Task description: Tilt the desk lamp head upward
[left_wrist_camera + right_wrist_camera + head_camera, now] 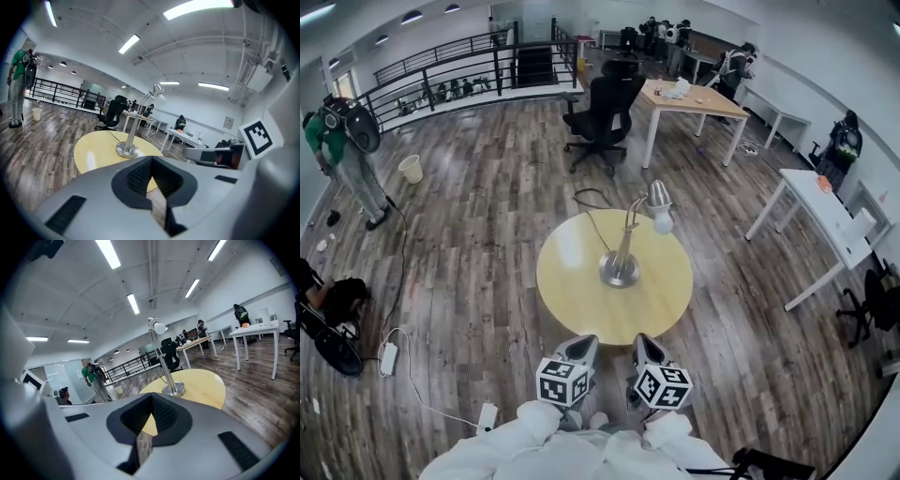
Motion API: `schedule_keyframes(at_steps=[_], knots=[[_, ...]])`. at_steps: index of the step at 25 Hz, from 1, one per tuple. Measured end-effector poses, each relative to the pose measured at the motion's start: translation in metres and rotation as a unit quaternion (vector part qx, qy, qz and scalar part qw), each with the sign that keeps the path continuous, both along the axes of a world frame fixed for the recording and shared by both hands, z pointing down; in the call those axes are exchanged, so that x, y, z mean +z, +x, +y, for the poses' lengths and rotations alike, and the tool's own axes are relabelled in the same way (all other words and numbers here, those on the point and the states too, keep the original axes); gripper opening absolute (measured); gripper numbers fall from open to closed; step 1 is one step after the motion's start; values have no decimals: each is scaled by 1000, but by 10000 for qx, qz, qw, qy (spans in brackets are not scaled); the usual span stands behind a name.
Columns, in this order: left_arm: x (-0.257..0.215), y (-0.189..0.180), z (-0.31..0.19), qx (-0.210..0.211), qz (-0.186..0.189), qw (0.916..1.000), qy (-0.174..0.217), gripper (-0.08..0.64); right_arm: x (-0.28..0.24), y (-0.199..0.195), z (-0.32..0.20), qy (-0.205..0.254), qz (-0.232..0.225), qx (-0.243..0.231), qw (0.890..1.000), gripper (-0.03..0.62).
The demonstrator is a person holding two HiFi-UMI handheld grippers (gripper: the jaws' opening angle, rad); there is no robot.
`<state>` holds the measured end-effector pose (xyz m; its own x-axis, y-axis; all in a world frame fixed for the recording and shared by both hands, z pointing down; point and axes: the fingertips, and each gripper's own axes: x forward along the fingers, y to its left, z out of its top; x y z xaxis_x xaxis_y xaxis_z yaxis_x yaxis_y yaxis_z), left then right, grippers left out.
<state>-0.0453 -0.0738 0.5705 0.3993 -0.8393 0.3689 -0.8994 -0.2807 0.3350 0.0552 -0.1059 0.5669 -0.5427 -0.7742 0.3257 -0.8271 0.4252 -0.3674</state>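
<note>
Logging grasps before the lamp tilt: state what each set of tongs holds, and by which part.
Nothing is held. The left tongs and right tongs are both shut and empty, short of the desk lamp on the round table.

The left claw (579,345) and right claw (643,343), both closed, were just short of the round desk's (572,305) near edge. Open desk top lay between them and the lamp (621,266). Free air surrounded the lamp head (660,197). A cord (586,199) trailed off the far side, and a chair (605,108) stood well beyond.
</note>
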Motion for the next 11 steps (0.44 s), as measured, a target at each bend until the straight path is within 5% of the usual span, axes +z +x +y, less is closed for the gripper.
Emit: schedule_keyframes(at_steps=[11], knots=[[1,0,2,47,-47,9999,-75,2,1,2,-1,-47,89,-75,9999,12]])
